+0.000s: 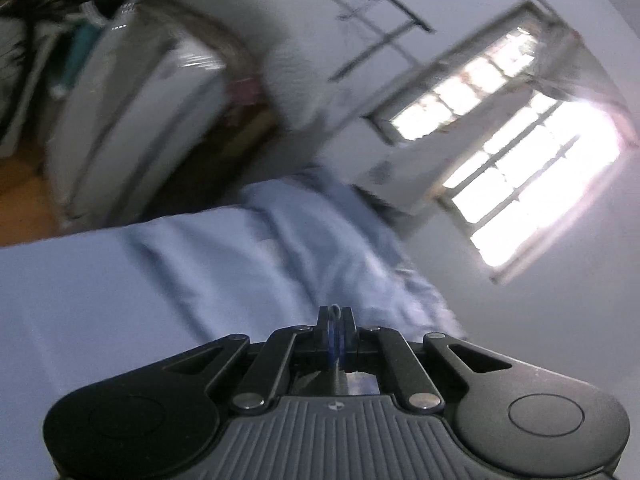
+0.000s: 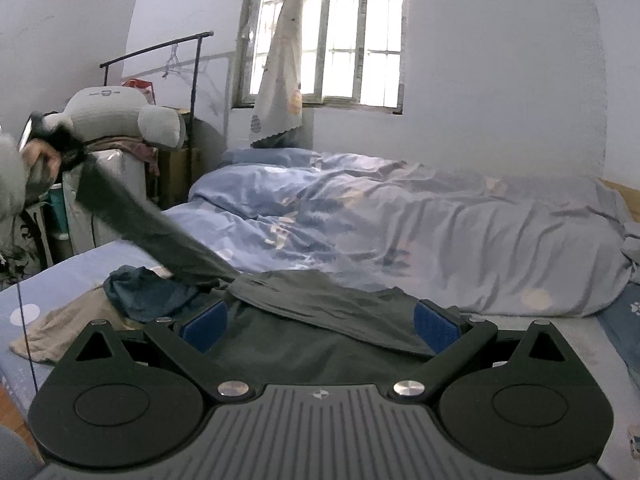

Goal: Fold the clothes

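Nearest in the right wrist view, the right tongs [image 2: 318, 326] stand wide apart, their blue pads [image 2: 204, 325] on either side of a dark grey garment [image 2: 320, 312] that lies spread on the bed [image 2: 68, 272], and nothing is pinched between them. One long part of that garment rises taut from the bed toward the upper left, where it ends at the left tongs [image 2: 64, 146], carried in a hand [image 2: 40, 158] and blurred; the grip point itself is too smeared to make out there. In the left wrist view, the left tongs [image 1: 335, 322] are pressed fully together, with a thin dark strip showing between the pads. Just left of the grey garment lie a crumpled dark blue cloth [image 2: 148, 290] and a beige cloth [image 2: 60, 328]. Beyond them a rumpled blue duvet [image 2: 400, 224] covers the bed. Farther back stand a grey pillow [image 2: 120, 114] on a stack, a clothes rail [image 2: 160, 46], and a barred window [image 2: 352, 32] with a tied curtain [image 2: 280, 76].
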The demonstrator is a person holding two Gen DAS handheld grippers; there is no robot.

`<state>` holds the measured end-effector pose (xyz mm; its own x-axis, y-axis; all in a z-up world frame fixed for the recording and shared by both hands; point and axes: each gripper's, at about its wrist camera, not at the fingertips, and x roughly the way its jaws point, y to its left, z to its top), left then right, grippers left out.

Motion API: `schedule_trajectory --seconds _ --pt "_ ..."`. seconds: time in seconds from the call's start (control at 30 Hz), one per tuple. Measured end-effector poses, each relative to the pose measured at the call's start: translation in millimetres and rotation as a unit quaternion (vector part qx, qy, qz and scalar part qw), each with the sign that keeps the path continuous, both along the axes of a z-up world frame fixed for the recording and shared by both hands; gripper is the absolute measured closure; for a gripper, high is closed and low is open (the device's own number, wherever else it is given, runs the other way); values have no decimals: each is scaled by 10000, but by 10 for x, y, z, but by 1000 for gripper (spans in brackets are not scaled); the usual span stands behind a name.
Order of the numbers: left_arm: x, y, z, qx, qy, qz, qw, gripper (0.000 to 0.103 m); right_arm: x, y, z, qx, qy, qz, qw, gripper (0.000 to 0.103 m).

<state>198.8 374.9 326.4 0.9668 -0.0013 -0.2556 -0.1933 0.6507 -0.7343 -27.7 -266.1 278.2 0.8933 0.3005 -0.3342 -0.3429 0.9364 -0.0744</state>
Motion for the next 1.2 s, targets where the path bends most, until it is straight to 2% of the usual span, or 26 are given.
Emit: schedule_trajectory --seconds 0.23,0.37,0.43,0.6,0.87,0.97,1.1,1.2 --pt "259 -947 1035 592 -547 -929 9924 103 121 36 -87 167 120 141 9997 3" --pt "420 -1682 1401 898 -696 -1394 9837 103 127 -60 -150 287 210 175 9992 3" --pt "546 -2086 1474 1037 -548 -1617 9798 103 112 -145 -181 378 255 159 9988 3" --pt "884 -3244 1199 1368 52 -2265 9643 103 89 -472 -242 572 312 21 9979 3" --pt "1343 -4919 422 1741 897 -3188 9274 103 96 -1176 -411 967 451 -363 9936 3" --pt "1514 -5416 216 1922 1109 -3281 9182 103 92 -1451 -522 1133 566 -515 9906 3" --pt "1722 -5957 -127 1976 1409 -3349 9105 103 109 -1769 -679 1348 718 -697 9858 3" --pt "1855 -6272 -527 2023 1742 -3375 9027 103 110 -1959 -772 1484 785 -815 9824 3"
